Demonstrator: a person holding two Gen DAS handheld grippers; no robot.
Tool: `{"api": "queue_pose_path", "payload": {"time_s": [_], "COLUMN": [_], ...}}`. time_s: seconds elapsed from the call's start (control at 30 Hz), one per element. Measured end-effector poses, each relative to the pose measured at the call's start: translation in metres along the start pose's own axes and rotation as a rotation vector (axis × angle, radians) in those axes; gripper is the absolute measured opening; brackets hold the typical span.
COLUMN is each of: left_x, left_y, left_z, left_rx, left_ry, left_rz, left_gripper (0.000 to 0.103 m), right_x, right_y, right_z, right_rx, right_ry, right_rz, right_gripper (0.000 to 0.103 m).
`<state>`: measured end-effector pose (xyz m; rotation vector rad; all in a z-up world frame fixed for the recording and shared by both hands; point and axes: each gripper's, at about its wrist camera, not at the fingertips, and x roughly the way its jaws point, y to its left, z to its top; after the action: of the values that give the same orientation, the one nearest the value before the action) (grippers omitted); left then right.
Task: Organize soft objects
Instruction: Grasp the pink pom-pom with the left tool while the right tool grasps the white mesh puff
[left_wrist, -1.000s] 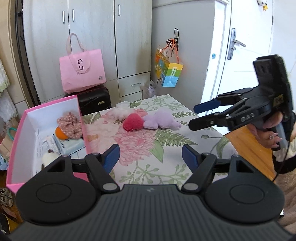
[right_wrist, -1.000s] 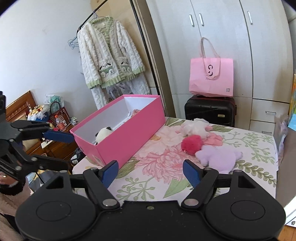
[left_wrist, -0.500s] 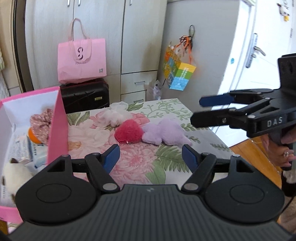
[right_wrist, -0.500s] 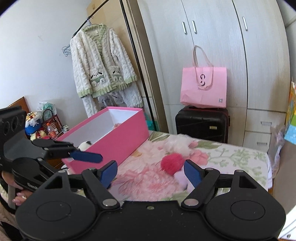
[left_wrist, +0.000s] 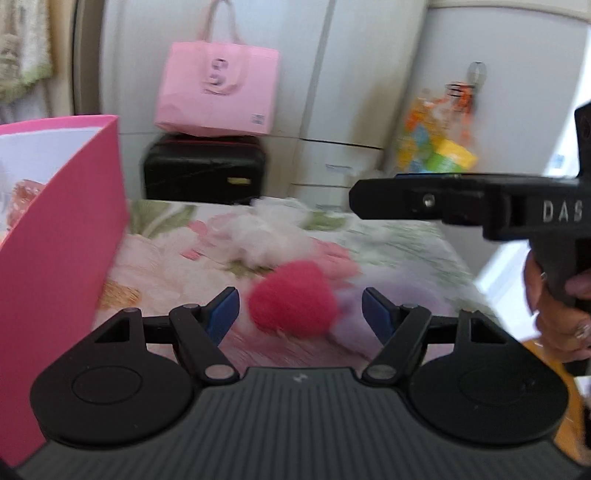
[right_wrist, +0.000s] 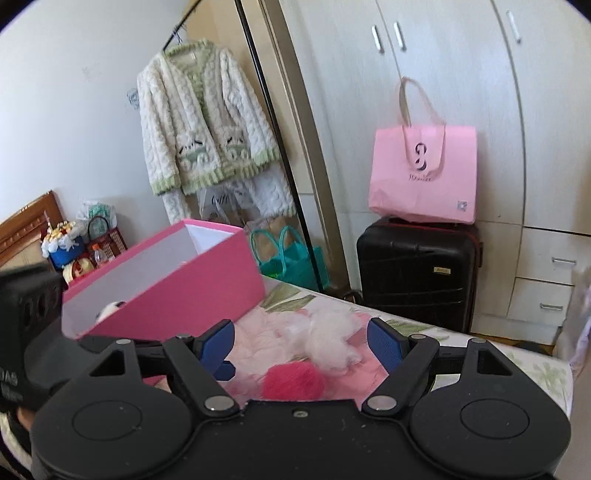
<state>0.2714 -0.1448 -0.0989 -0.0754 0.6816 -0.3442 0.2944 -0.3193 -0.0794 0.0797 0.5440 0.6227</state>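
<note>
My worktop (left_wrist: 173, 258), covered in a floral cloth, carries everything I am sorting. Largest on it is the pink box (left_wrist: 62, 236), open at the top, standing at the left edge of my left view; in my right view the same pink box (right_wrist: 177, 288) shows a small white plush with dark markings (right_wrist: 110, 308) lying inside near its closer end.

Beside the box, toward the far edge of the cloth, lies the white fluffy toy (right_wrist: 328, 338), resting flat. Nearer to me is the red plush heart (left_wrist: 293, 301), touching a pale purple soft toy (left_wrist: 399, 295) on its right; that one is blurred and I cannot make out its shape.

My left hand-held gripper (left_wrist: 299, 310) is spread wide and holds nothing; the red heart lies straight ahead between its blue fingertips (left_wrist: 223, 314), low over the cloth, though I cannot tell whether either pad touches it. My right hand-held gripper (right_wrist: 301, 345) is also released and empty, hanging above the cloth, with the white toy ahead between its fingers and the red heart (right_wrist: 293, 382) just below, partly hidden by the gripper body. From my left view, the right tool reaches in level from the right side, above the purple toy.
</note>
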Motion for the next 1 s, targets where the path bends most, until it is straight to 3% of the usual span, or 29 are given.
{"api": "queue_pose_path", "payload": {"time_s": [0.07, 0.3, 0.4, 0.63, 0.67, 0.73, 0.83, 1.0], "left_x": [0.008, 0.03, 0.035, 0.035, 0.035, 0.035, 0.035, 0.032], "left_y": [0.002, 0.012, 0.016, 0.011, 0.011, 0.012, 0.013, 0.014], "left_z": [0.0, -0.002, -0.003, -0.006, -0.006, -0.005, -0.004, -0.003], "left_rx": [-0.015, -0.082, -0.109, -0.074, -0.073, -0.078, -0.08, -0.076], "left_ry": [-0.02, 0.023, 0.046, 0.042, 0.042, 0.045, 0.049, 0.047], "left_rz": [0.011, -0.014, -0.038, -0.032, -0.032, -0.033, -0.037, -0.041], "left_gripper": [0.072, 0.069, 0.058, 0.051, 0.051, 0.051, 0.05, 0.049], "right_x": [0.018, 0.076, 0.097, 0.114, 0.114, 0.117, 0.123, 0.119], "right_y": [-0.01, -0.021, -0.022, -0.025, -0.025, -0.025, -0.024, -0.022], "right_z": [0.005, 0.015, 0.015, 0.01, 0.009, 0.009, 0.004, 0.001], "right_rx": [-0.017, -0.129, -0.168, -0.168, -0.171, -0.168, -0.177, -0.19], "right_ry": [0.031, 0.133, 0.182, 0.22, 0.223, 0.244, 0.291, 0.301], "right_rz": [0.02, 0.061, 0.057, 0.093, 0.098, 0.114, 0.106, 0.08], "right_gripper": [0.083, 0.083, 0.083, 0.079, 0.078, 0.063, 0.05, 0.039]}}
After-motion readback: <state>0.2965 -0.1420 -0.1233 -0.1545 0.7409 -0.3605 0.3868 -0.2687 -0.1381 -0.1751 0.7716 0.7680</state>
